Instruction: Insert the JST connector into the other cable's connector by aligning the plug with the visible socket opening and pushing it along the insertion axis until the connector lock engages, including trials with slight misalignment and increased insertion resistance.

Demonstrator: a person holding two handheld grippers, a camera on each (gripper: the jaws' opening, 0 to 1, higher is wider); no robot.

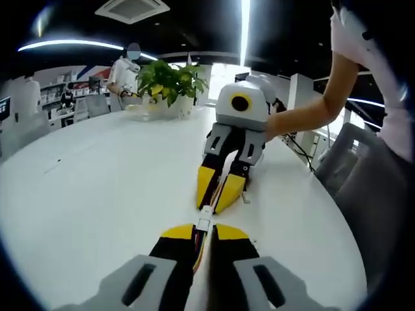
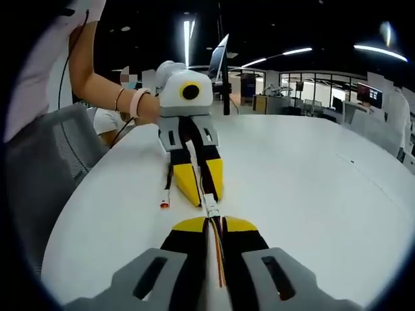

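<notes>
On a white table (image 1: 97, 181), my two grippers face each other tip to tip. My left gripper (image 1: 204, 230) is shut on a cable with red and yellow wires (image 1: 199, 249), and its white JST connector (image 1: 204, 224) sticks out ahead of the yellow fingertips. My right gripper (image 1: 211, 206) comes in from above, shut on the other white connector (image 1: 207, 210). In the right gripper view, my right gripper (image 2: 215, 224) clamps coloured wires (image 2: 218, 256), and the white connectors (image 2: 211, 207) meet in line against the left gripper (image 2: 207, 198). I cannot tell how deep they are mated.
A loose cable end with a red tip (image 2: 164, 205) lies on the table beside the left gripper. A potted plant (image 1: 170, 81) stands at the far edge, with a person (image 1: 125, 72) behind it. Grey chairs (image 1: 353, 162) (image 2: 52, 155) flank the table edge. A person's arm (image 1: 305, 110) holds the right gripper.
</notes>
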